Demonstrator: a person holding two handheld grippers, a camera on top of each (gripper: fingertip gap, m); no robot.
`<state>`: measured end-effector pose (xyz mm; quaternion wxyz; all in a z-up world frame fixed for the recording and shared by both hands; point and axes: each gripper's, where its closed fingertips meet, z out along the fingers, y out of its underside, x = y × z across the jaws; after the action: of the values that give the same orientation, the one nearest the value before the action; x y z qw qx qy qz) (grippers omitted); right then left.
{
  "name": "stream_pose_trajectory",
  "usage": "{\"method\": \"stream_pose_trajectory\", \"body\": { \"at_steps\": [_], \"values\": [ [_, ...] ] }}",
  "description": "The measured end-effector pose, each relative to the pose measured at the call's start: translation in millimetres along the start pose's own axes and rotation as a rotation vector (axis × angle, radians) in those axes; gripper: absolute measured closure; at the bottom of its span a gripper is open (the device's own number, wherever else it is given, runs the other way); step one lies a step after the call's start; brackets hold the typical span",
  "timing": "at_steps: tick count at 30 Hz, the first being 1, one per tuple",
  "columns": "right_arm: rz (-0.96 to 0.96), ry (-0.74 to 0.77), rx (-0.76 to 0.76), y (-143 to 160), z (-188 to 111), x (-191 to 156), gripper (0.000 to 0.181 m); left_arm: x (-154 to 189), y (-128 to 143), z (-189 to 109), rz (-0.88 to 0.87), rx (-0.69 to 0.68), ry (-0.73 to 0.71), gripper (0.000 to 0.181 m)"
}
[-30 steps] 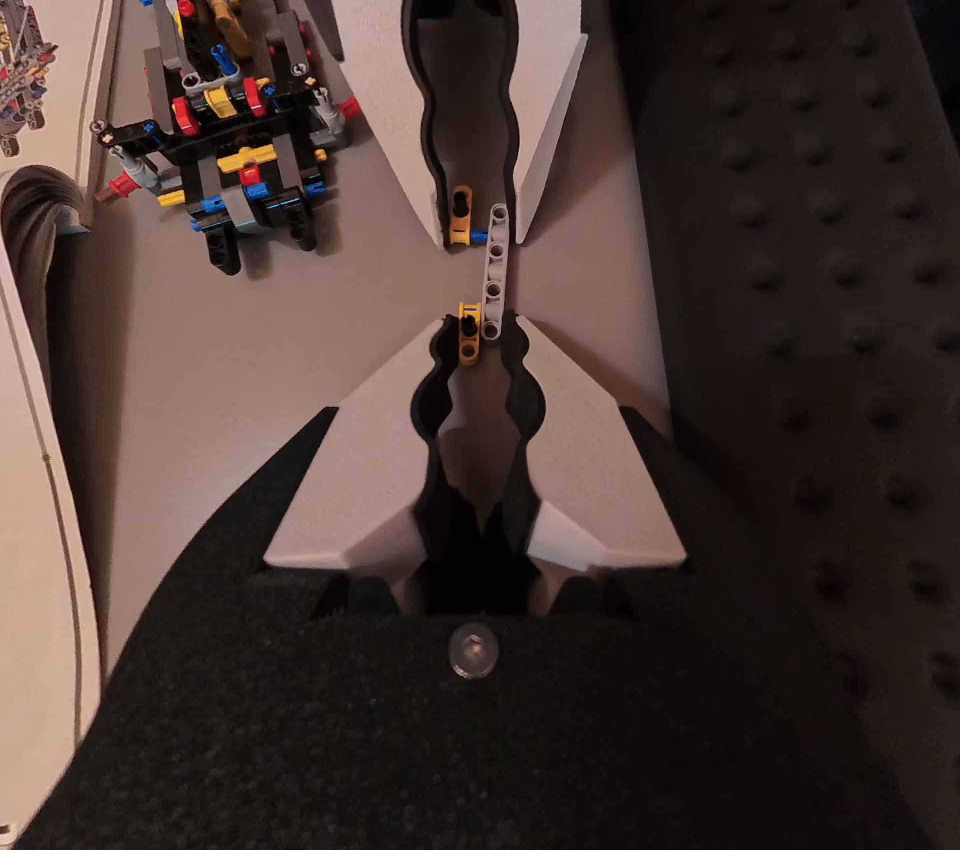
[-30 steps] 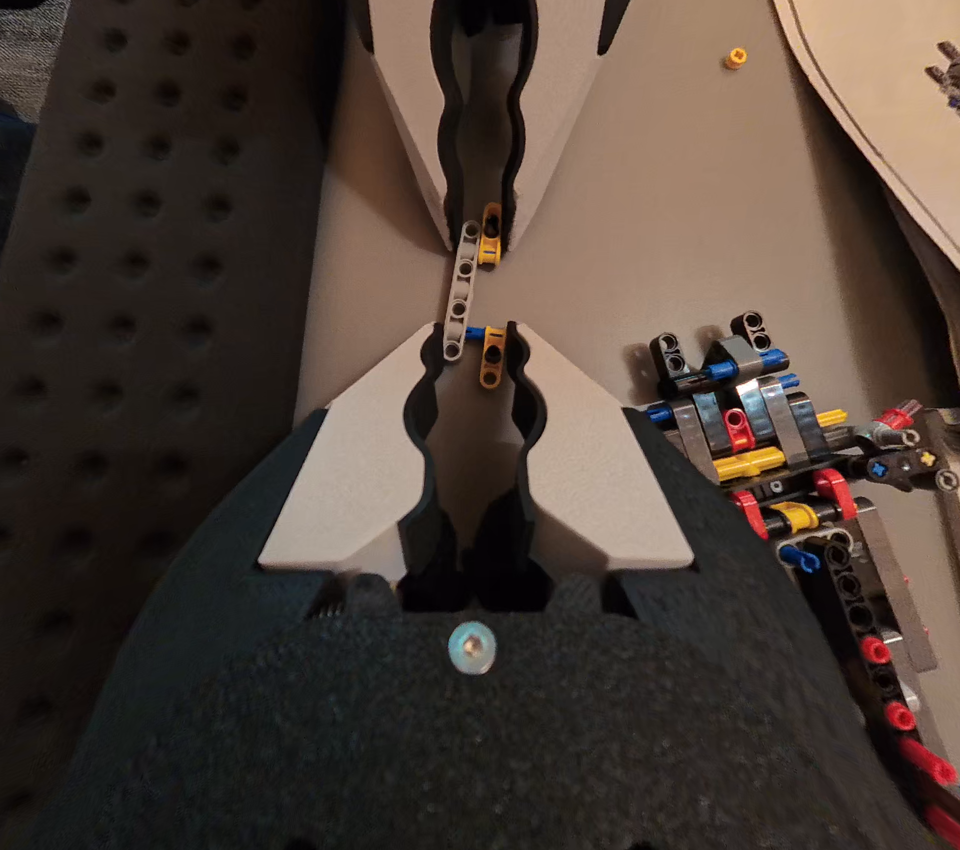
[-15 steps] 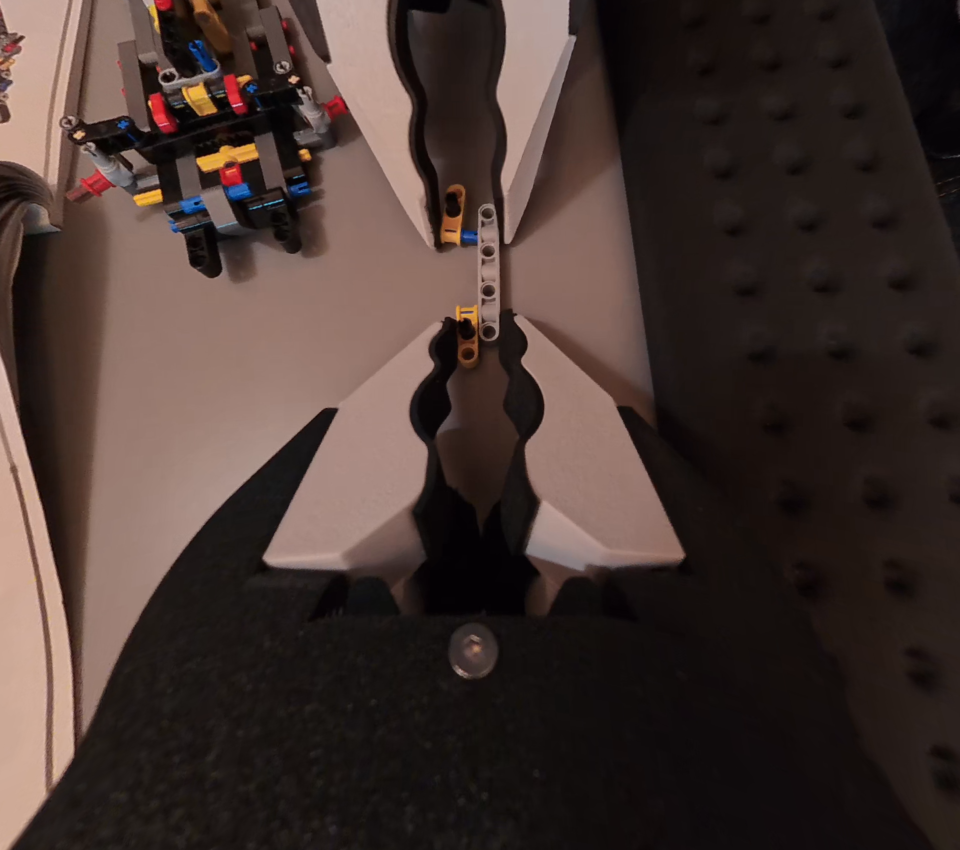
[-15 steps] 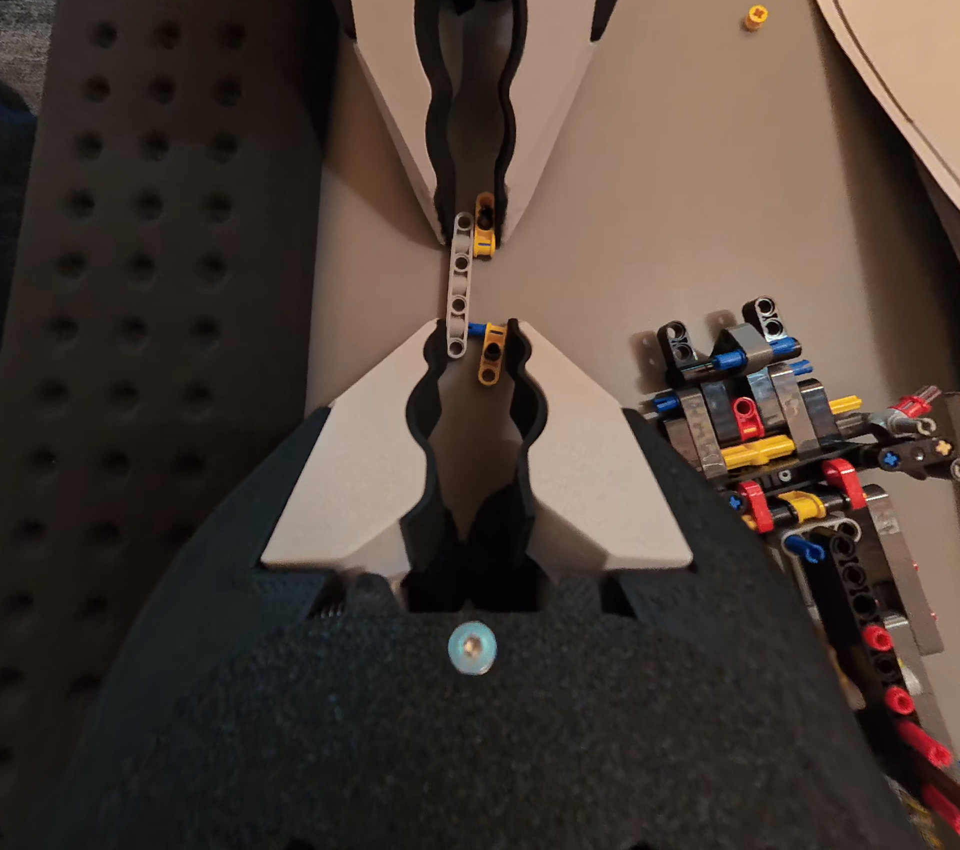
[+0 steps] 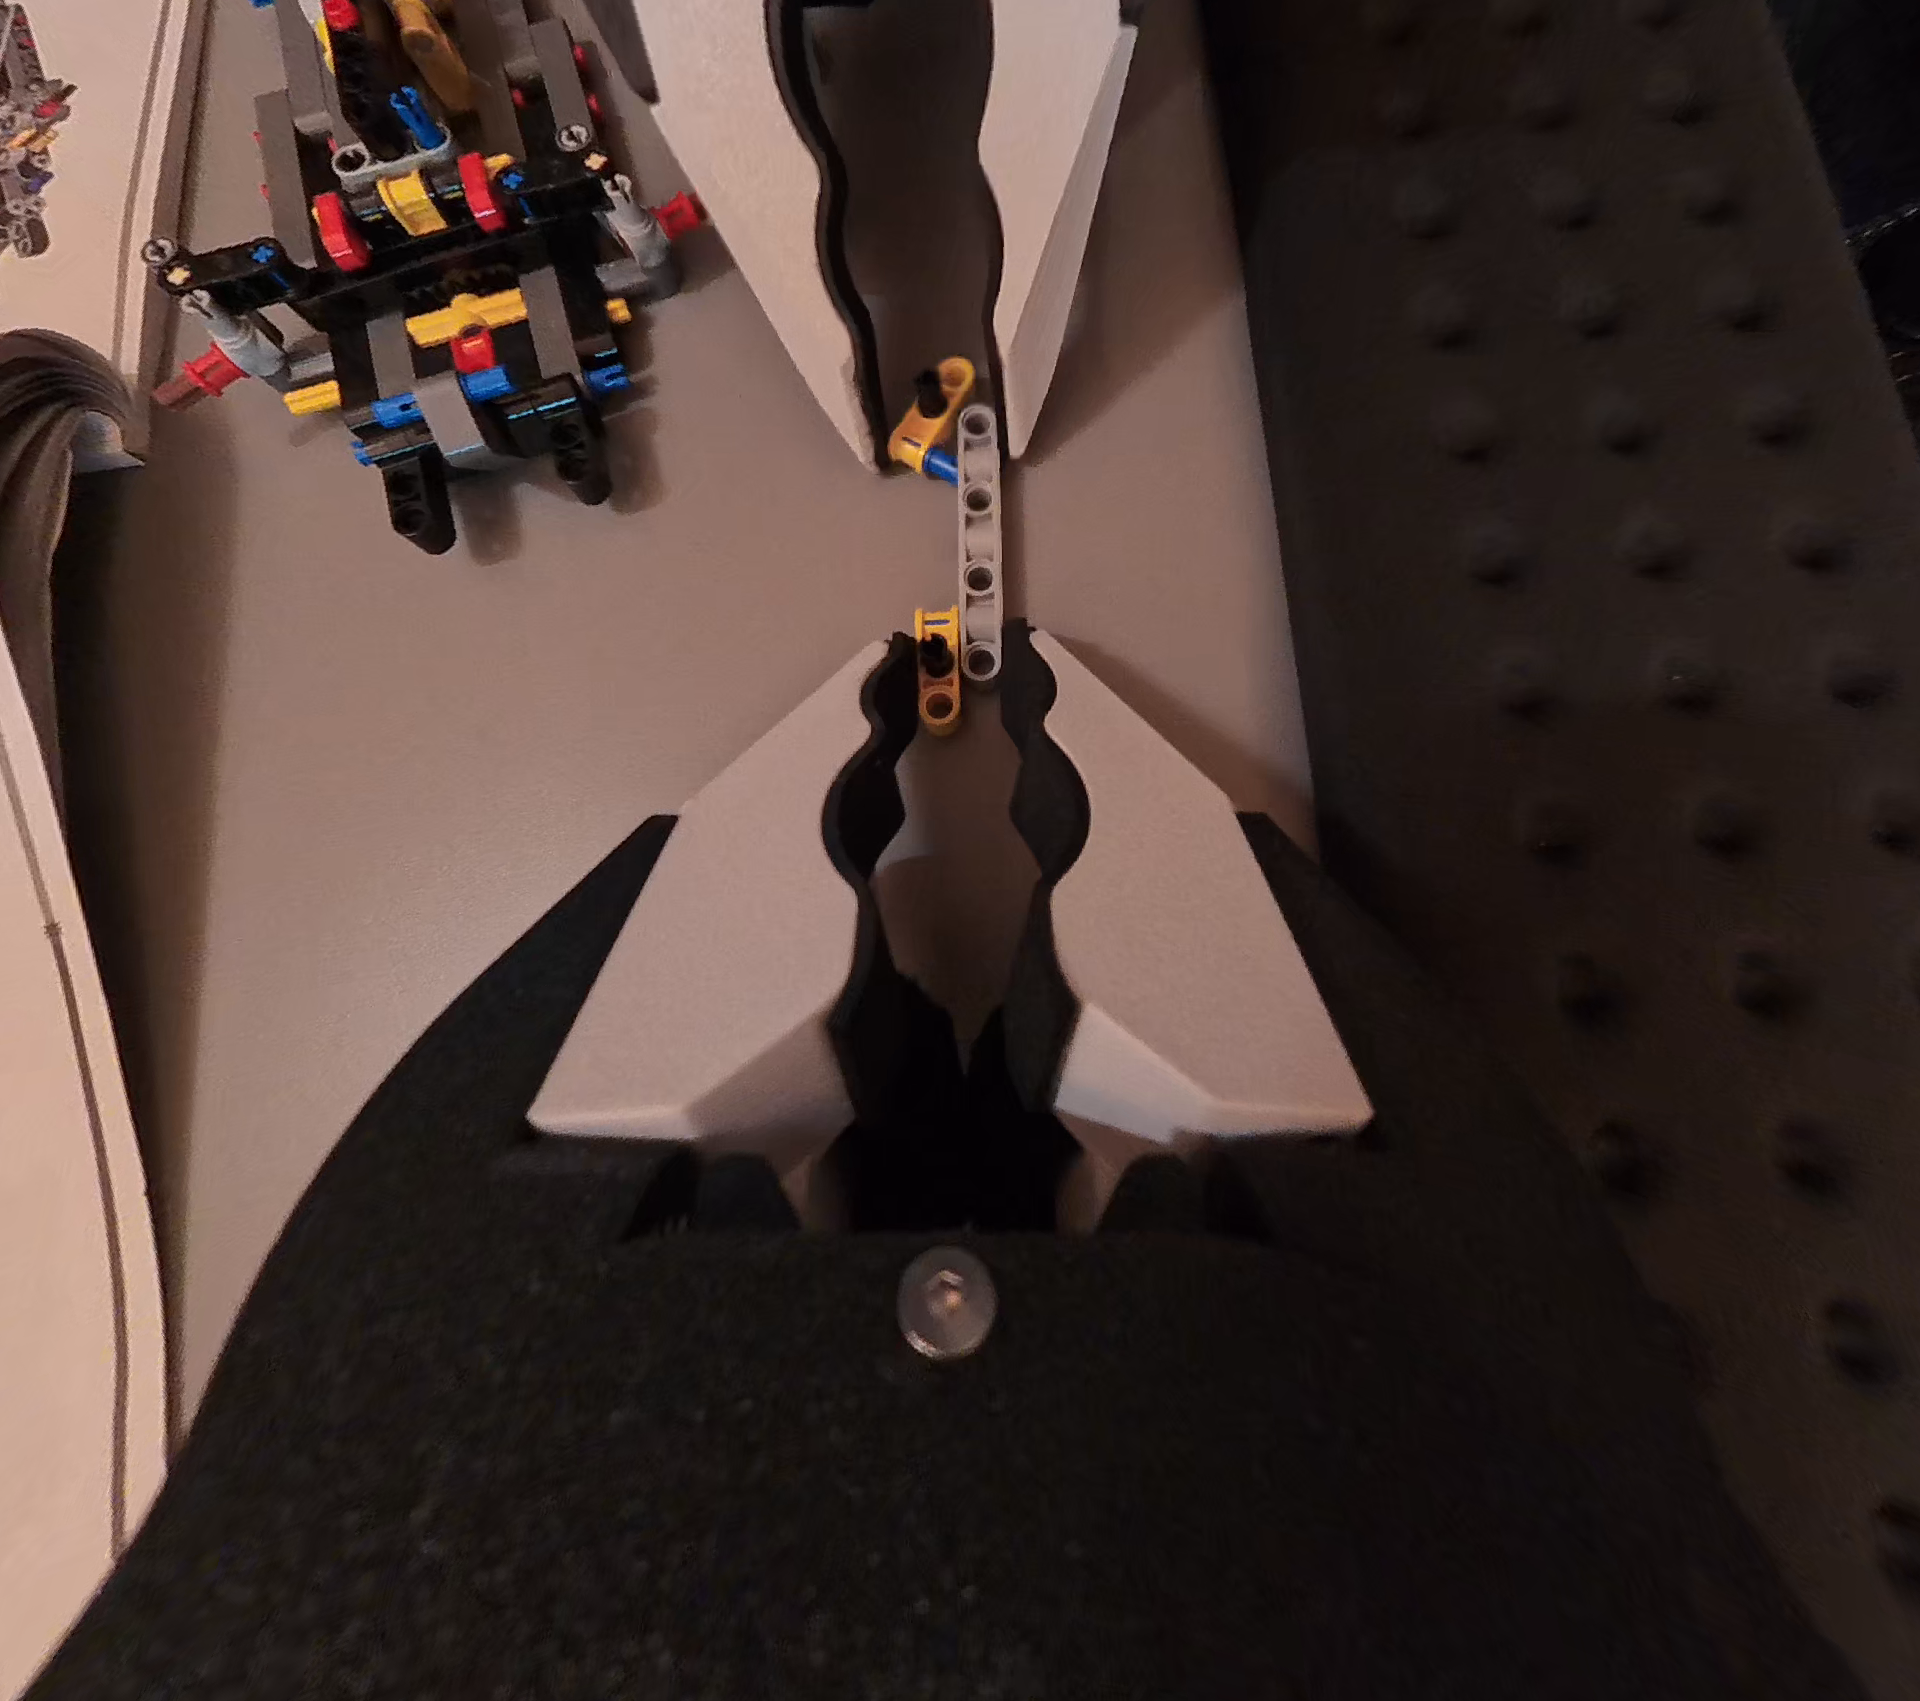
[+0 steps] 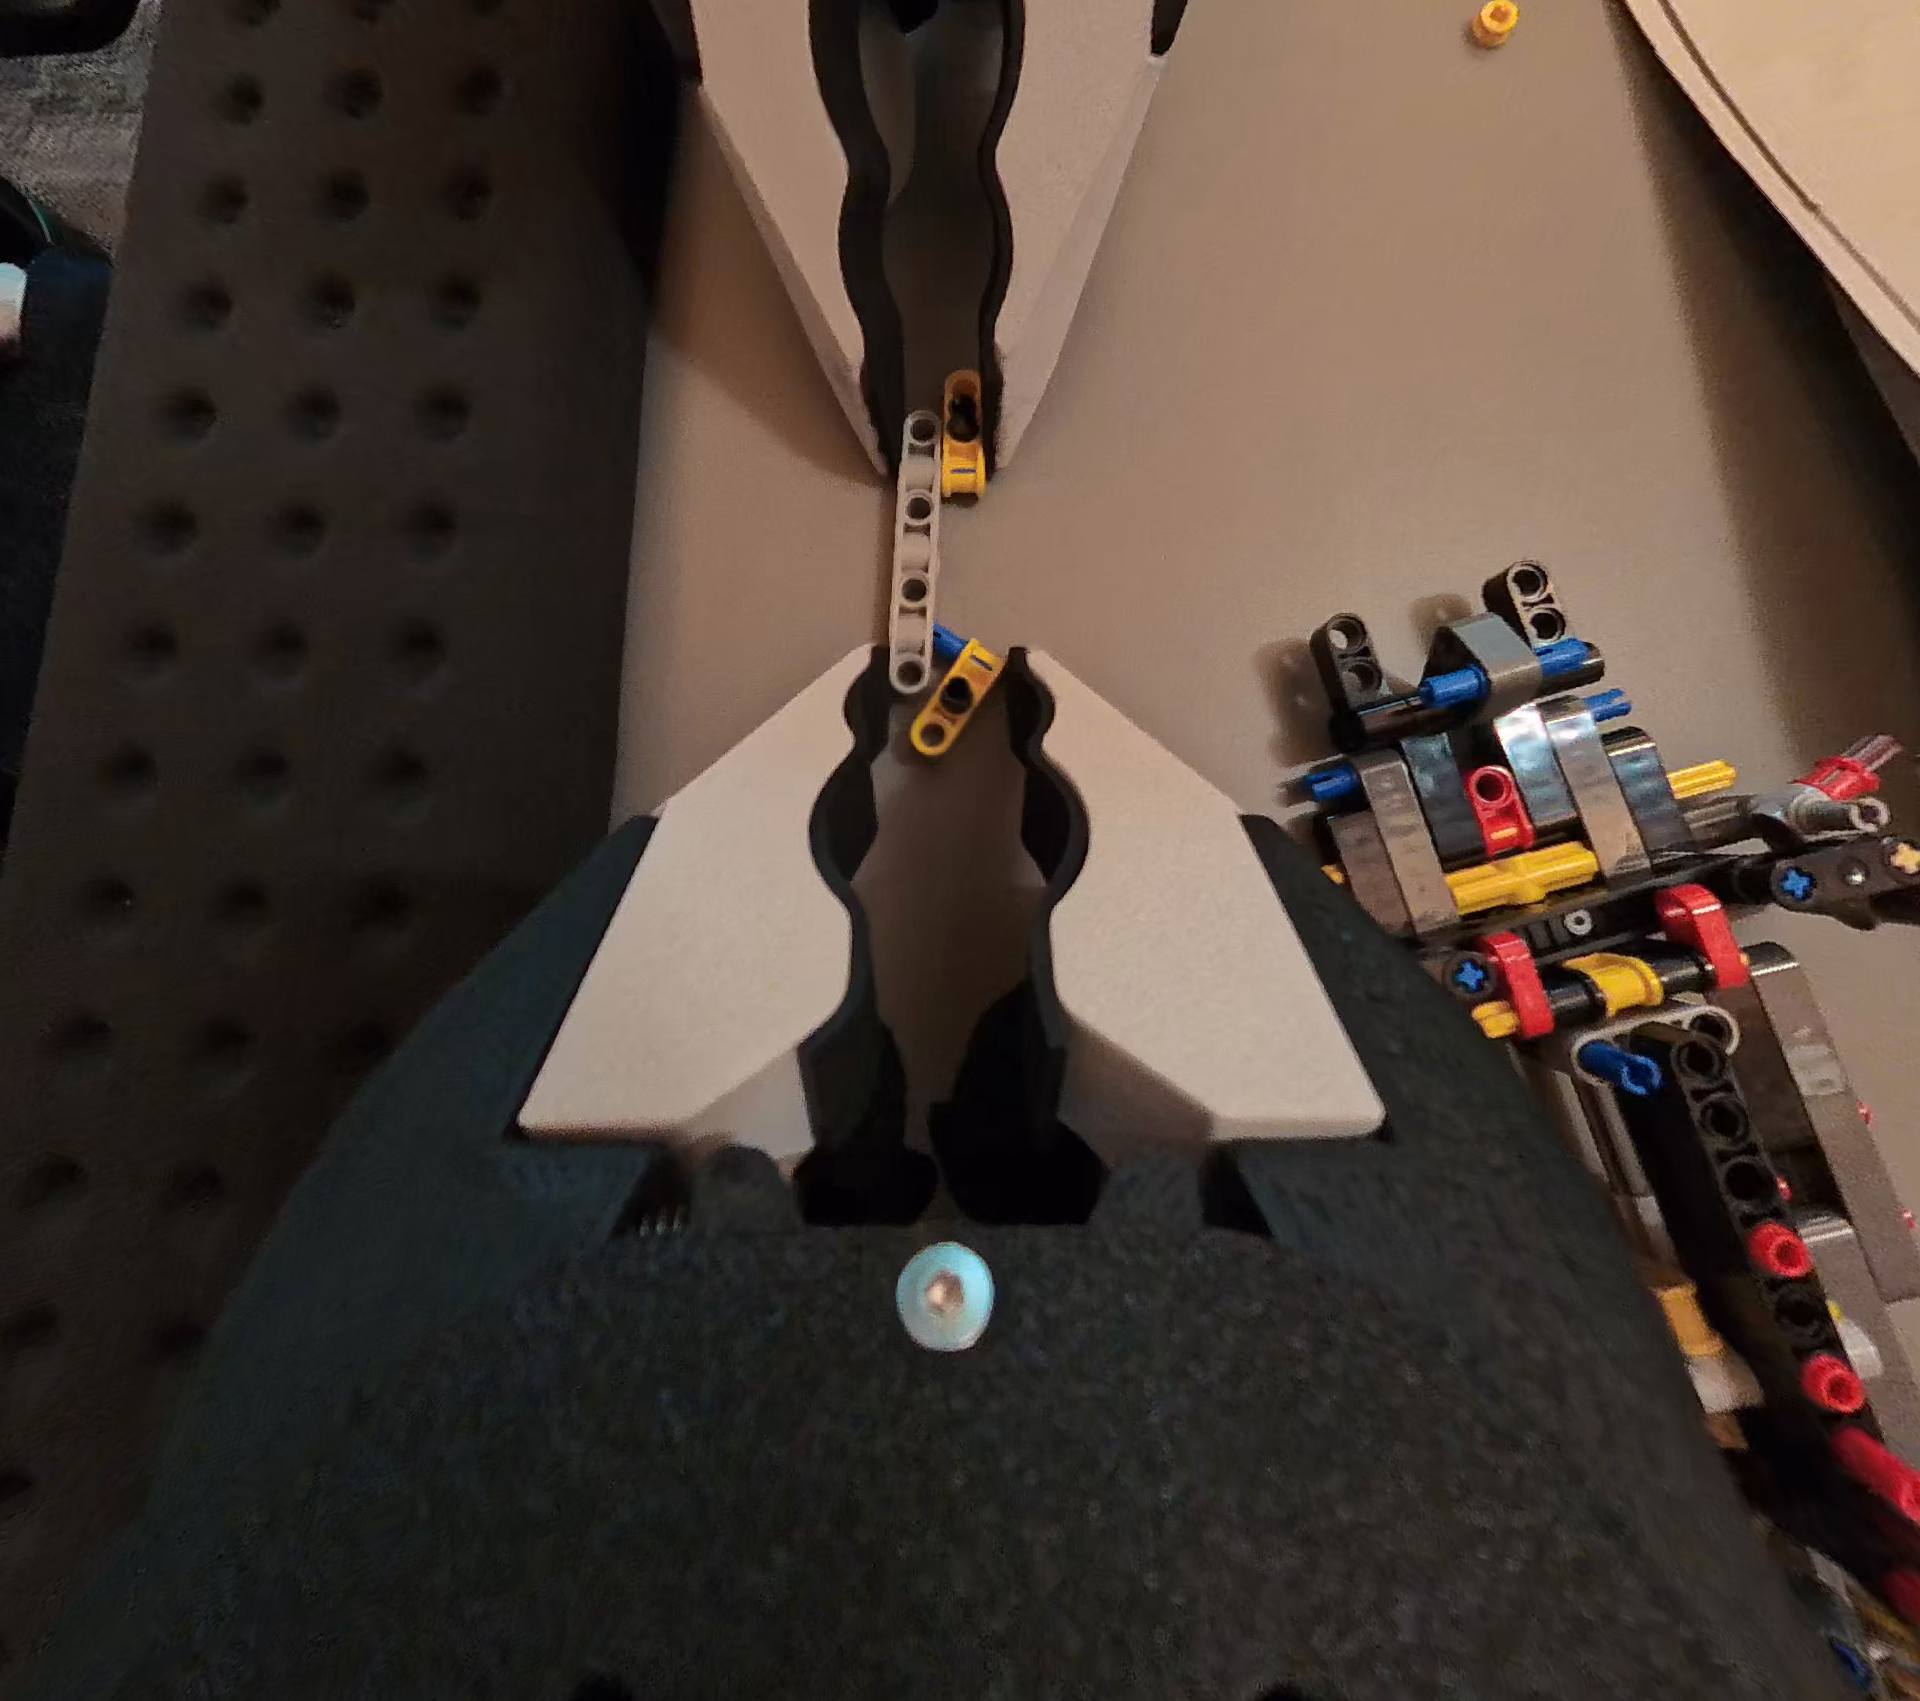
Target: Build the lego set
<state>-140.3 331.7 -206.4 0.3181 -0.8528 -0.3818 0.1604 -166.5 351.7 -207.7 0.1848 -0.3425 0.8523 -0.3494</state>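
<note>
Beige surface (image 6: 1351, 404) under both my grippers, which meet tip to tip over a small lego sub-assembly.

My left gripper (image 5: 956, 664) is clenched on one end of the grey beam (image 5: 978, 550), pinching it together with a yellow connector (image 5: 938, 683); my right gripper (image 6: 951, 685) grips the beam's other end, where a second yellow connector (image 6: 954, 697) hangs tilted on a blue pin (image 6: 948, 639). I see the beam bridging the gap between the two tips, above the surface. The half-built lego model (image 6: 1558, 882) sits just beside my right gripper, close to its flank. A dark perforated mat (image 6: 312, 508) borders the other side, instruction sheets (image 6: 1787, 41) lie beyond, and a loose yellow bush (image 6: 1495, 22) rests near them.
</note>
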Motion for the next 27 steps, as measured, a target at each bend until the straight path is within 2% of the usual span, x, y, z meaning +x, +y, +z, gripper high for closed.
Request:
{"method": "stream_pose_trajectory", "body": {
  "at_steps": [12, 16, 21, 27],
  "values": [
    [0.012, -0.035, 0.012, 2.4, -7.2, -1.3, 0.15, 0.5, 2.0, -2.3, -0.004, 0.007, 0.005, 0.167],
    [0.082, -0.038, 0.041, 4.8, -15.4, 1.8, 0.155, 0.5, 2.1, -2.4, -0.005, 0.005, -0.001, 0.167],
    [-0.002, 0.012, 0.005, 6.3, -6.0, 2.7, 0.156, 0.9, 2.1, -2.4, -0.005, 0.007, 0.005, 0.167],
    [-0.087, 0.001, -0.017, 4.9, -4.2, -2.3, 0.173, 5.3, 2.7, -3.3, 0.009, 0.0, 0.043, 0.167]
  ]
}}
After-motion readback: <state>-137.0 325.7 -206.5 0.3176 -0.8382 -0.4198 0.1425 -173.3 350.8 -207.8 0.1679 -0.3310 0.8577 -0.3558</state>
